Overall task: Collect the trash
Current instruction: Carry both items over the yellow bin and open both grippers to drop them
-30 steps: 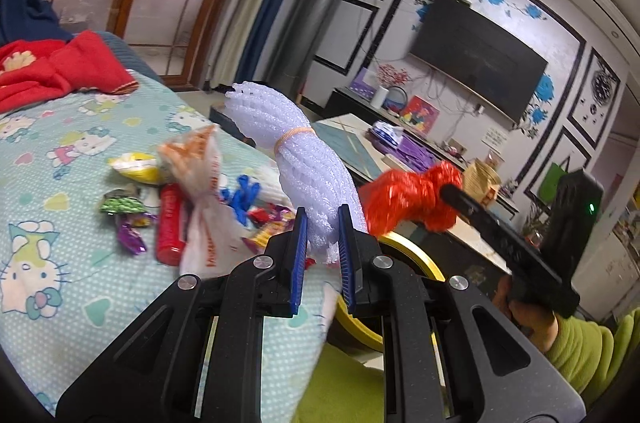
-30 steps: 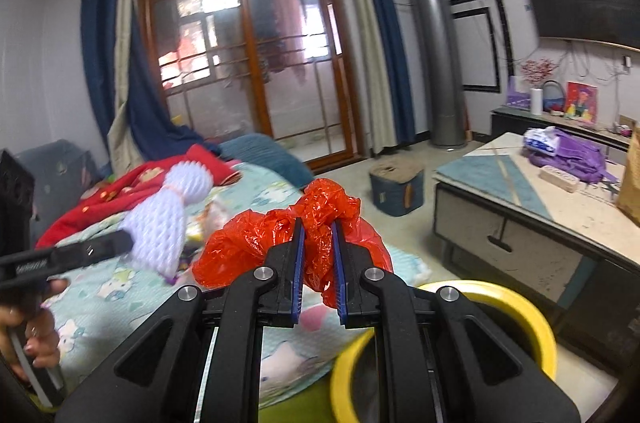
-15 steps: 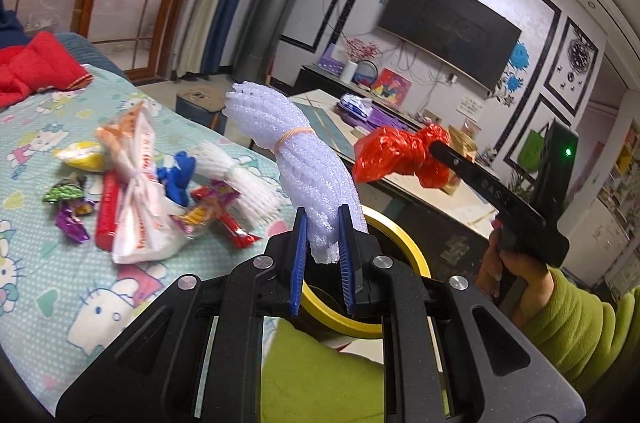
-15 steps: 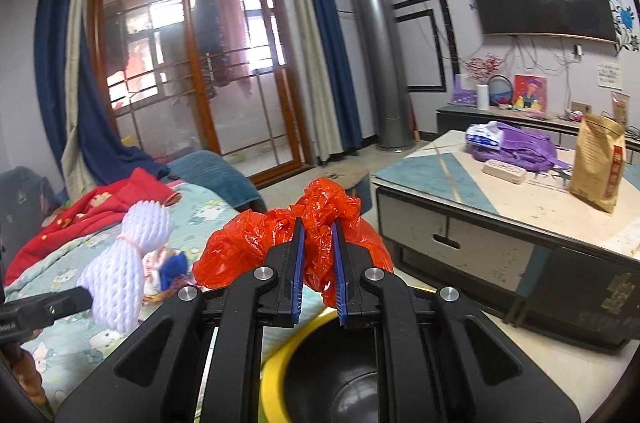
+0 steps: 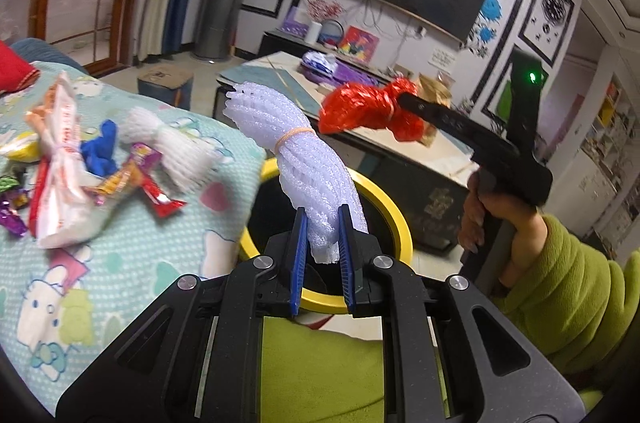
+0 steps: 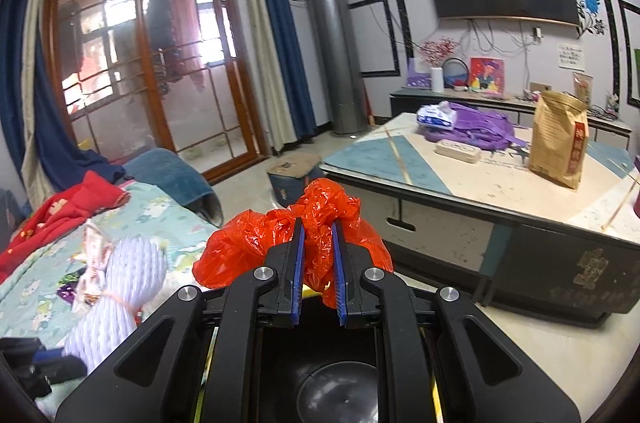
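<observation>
L gripper clenched on the bottom end of a white foam-net sleeve bundle tied w/ an orange rubber band — held by one end so the rest sticks up and fwd past the blue pads, free to fall once let go. Black bin w/ yellow rim sits right below and just ahead of the L fingertips, so the bundle looks staged over the opening for a drop.

R gripper clamped on a crumpled red plastic bag; bag bulges out both sides of the jaws, pinched at a middle fold. In the R wrist view the bin's dark inside is directly under the fingers — bag also poised above it. In the L view the same red bag hangs at the R gripper's tip, ahead and to the right of the L one, apart from the foam bundle.

Person's hand in a green sleeve grips the R handle.

Leftover trash — candy wrappers, a white snack bag, a second foam net — lies on the teal cartoon-print bedspread to the left of the L gripper. Judgement: drop both, then go back for those; task partway.
</observation>
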Tool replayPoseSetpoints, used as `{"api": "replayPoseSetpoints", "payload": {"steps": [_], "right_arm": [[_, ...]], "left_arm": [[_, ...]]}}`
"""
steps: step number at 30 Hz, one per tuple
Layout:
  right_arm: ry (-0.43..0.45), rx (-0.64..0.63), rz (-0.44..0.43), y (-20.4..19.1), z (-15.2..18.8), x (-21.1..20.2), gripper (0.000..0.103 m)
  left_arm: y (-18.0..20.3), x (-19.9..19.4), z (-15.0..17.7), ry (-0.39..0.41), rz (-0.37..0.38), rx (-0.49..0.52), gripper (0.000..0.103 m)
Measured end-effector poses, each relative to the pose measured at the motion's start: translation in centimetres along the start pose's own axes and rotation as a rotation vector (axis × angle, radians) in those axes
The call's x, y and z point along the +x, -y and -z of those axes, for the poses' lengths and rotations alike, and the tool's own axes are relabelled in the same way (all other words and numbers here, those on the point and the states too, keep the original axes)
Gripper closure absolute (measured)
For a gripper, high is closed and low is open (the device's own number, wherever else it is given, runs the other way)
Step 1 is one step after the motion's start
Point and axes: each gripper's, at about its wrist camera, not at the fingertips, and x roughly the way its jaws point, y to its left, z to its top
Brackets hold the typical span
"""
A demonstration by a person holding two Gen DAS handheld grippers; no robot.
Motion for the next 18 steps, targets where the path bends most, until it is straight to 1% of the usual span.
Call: {"api": "replayPoseSetpoints", "payload": {"steps": [6,18], "right_arm": [[-0.044,0.032,0.047,1.2,0.6,1.0,0.091],[-0.136,0.055,0.100,2.2,1.8,3.3,0.091]], "left_arm": [[0.9,2.0,0.4,-0.058,0.026,0.032,0.093],[1.6,6.0,1.6,-0.184,0.072,0.057,0.092]]}}
